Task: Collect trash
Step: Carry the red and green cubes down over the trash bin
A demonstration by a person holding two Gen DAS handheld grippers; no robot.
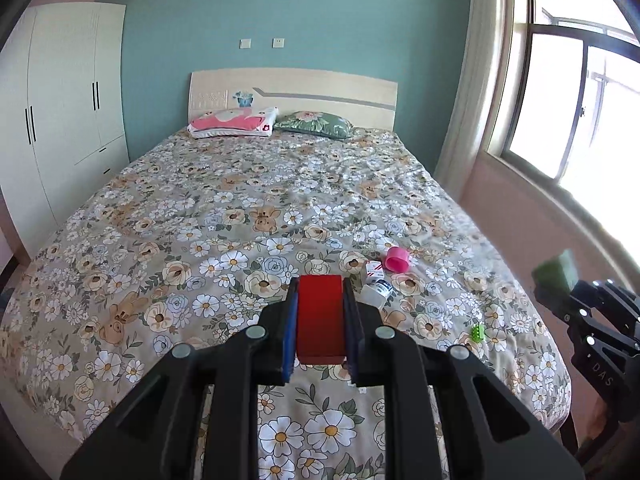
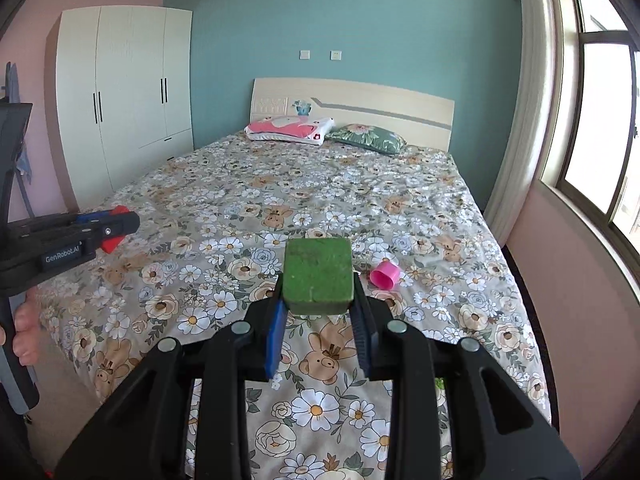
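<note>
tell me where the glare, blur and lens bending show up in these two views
Left wrist view: the window is blown out white, the green block at the right edge is motion-blurred, and the wardrobe bows inward. Right wrist view: the window glares too, the curtain curves, and the green block is sharp.

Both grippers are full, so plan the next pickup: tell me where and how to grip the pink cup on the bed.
The pink cup lies on its side on the bedspread, open mouth toward the cameras. Probably best to come from above and close the jaws across its round wall, mid-length; the rim looks more likely to slip.
</note>
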